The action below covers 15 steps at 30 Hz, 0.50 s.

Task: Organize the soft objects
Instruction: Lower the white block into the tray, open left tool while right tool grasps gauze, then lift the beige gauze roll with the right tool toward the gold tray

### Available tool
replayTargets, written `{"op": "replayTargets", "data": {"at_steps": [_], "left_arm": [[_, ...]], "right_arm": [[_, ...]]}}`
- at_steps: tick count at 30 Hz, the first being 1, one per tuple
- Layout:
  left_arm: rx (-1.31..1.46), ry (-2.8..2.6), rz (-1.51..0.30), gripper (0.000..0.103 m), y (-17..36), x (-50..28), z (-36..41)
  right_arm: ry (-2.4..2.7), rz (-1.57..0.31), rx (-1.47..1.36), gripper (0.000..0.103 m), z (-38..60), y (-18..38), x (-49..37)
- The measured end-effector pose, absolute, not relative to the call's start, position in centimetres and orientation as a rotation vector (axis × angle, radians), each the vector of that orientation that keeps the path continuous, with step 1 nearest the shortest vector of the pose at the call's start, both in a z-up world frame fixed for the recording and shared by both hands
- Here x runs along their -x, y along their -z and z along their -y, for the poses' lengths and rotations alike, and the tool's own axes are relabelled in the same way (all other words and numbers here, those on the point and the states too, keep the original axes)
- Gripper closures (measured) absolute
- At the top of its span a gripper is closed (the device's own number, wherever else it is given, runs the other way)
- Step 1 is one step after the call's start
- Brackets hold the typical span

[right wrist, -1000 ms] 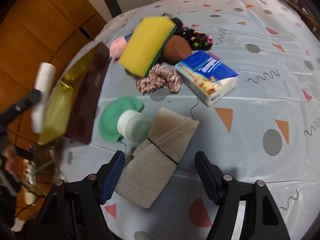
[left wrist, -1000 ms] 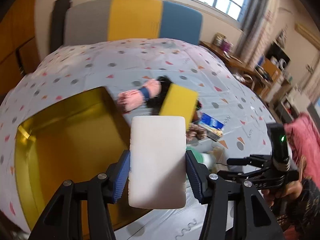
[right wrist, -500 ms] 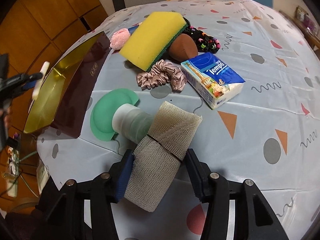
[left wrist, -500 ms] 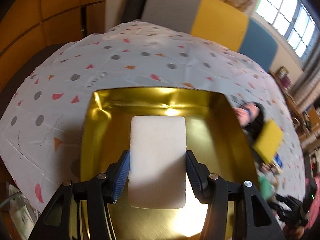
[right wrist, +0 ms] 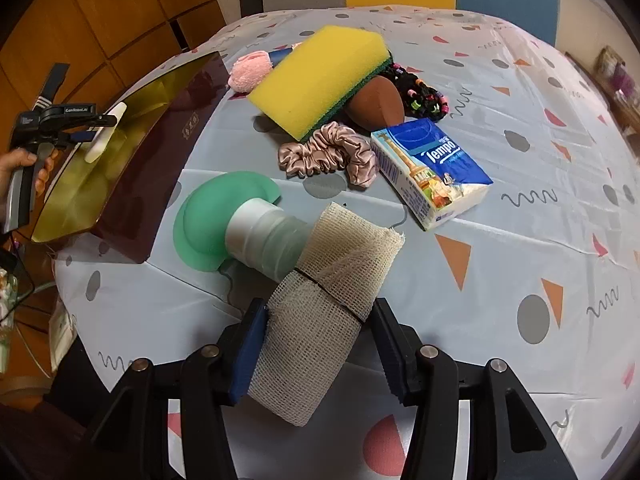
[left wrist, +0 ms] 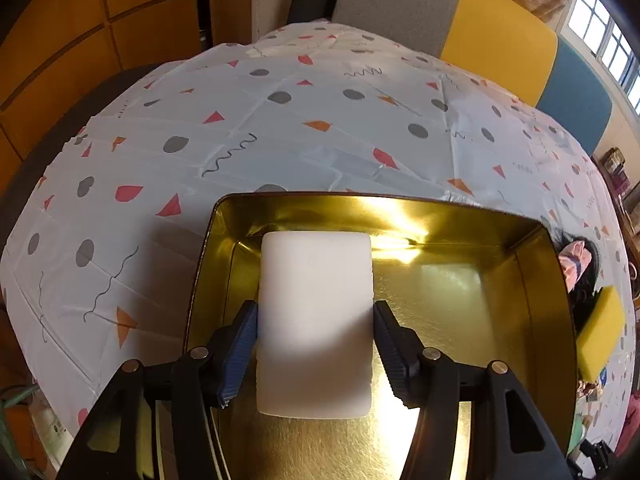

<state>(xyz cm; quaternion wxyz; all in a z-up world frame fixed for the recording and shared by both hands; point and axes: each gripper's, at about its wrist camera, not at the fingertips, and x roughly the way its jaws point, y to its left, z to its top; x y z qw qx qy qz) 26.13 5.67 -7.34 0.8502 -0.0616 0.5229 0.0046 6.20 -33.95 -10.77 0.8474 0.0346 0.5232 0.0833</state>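
My left gripper (left wrist: 315,307) grips a white sponge block (left wrist: 316,320) just above the floor of the gold-lined box (left wrist: 360,198), near its left wall. Its jaws are opening, with the pads still against the block's sides. The right wrist view shows that sponge (right wrist: 105,132) tilted over the box (right wrist: 160,152), a hand (right wrist: 24,160) behind it. My right gripper (right wrist: 319,306) is shut on a cream gauze roll (right wrist: 344,252), which lies on the tablecloth against a green-based translucent cup (right wrist: 256,232).
Beyond the gauze lie a Tempo tissue pack (right wrist: 432,168), a pink satin scrunchie (right wrist: 328,154), a yellow-green sponge (right wrist: 320,76), a brown egg-shaped puff (right wrist: 376,104), beaded black hair ties (right wrist: 420,92) and a pink fluffy piece (right wrist: 250,70). Chairs stand along the table's far side.
My left gripper carried the white sponge from over the pile to over the gold box and came lower. My right jaws closed in onto the gauze roll.
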Motion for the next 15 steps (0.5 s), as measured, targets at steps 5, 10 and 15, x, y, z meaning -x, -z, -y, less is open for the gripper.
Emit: {"op": "replayTargets", "data": {"at_steps": [5,10,15], "left_arm": [[0.113,0.005,-1.084,0.027,7.1,-25.6,-6.0],[0.128,-0.002,-1.03,0.024,5.0,-23.4,-6.6],[0.065,0.013,-0.93,0.024,1.9,-17.2,-4.8]], "right_arm": [[-0.172,-1.099,-0.056,0.049,33.8,10.8,-6.2],[-0.169,-1.097,-0.053,0.05,33.6,10.8,-6.3],[-0.165,-1.095,-0.045,0.05,33.7,10.7,-6.0]]}}
